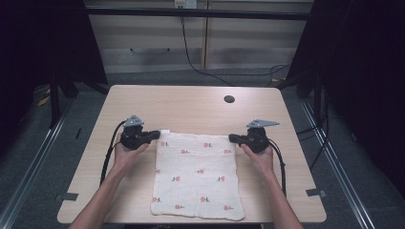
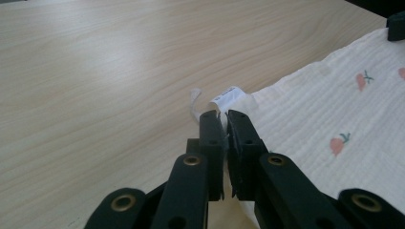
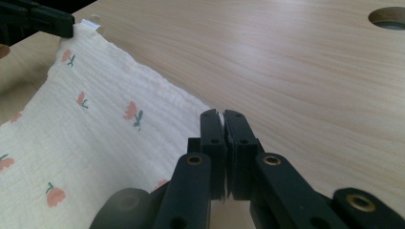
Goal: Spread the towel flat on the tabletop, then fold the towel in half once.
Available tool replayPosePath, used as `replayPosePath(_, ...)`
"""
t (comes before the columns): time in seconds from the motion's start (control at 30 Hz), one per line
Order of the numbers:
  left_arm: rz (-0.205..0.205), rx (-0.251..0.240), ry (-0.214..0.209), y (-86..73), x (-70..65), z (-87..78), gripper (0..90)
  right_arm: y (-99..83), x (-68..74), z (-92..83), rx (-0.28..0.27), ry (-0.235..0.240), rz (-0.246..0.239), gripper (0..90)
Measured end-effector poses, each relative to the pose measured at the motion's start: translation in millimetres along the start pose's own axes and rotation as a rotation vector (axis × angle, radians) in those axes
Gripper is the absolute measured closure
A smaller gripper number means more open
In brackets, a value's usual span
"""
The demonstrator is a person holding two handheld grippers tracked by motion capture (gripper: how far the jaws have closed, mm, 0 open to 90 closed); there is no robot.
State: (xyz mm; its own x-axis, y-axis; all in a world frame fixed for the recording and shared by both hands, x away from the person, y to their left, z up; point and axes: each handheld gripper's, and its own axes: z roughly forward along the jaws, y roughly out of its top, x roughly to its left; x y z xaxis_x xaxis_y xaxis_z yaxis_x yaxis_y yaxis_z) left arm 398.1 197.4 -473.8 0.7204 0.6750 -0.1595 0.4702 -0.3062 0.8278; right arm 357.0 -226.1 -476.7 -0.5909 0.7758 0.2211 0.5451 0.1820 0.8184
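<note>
One cloth (image 1: pixel 197 174), one table (image 1: pixel 191 102); two hand-held grippers, left (image 1: pixel 157 135) and right (image 1: pixel 232 138), each clamped tight on a far corner.

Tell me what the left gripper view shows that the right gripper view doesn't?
The left gripper view has a white tag at the cloth's corner, right where the left claw pinches it. The right gripper view has a round hole in the table and the right claw shut on the other far corner. Both share the cream cloth with little red flowers, lying on the wooden table.
</note>
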Motion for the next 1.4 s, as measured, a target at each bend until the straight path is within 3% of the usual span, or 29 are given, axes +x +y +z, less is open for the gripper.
replayPosePath(0.4, 0.037, -0.060, -0.028, 15.8, -14.9, -11.5, 85.6, 10.1, 1.1, -21.2, -0.069, 0.007, -0.007, 87.6)
replayPosePath(0.97, 0.029, -0.126, -0.052, 26.0, -12.8, -26.4, 85.6, 24.8, 4.4, -33.0, -0.105, 0.031, -0.025, 87.6)
replayPosePath(1.23, 0.034, -0.129, -0.054, 28.8, -15.0, -27.8, 85.6, 32.3, 6.6, -33.5, -0.103, 0.023, -0.059, 87.6)
replayPosePath(1.4, 0.031, -0.167, -0.055, 40.0, -17.8, -32.4, 85.6, 43.3, 7.1, -46.1, -0.151, 0.031, -0.065, 87.6)
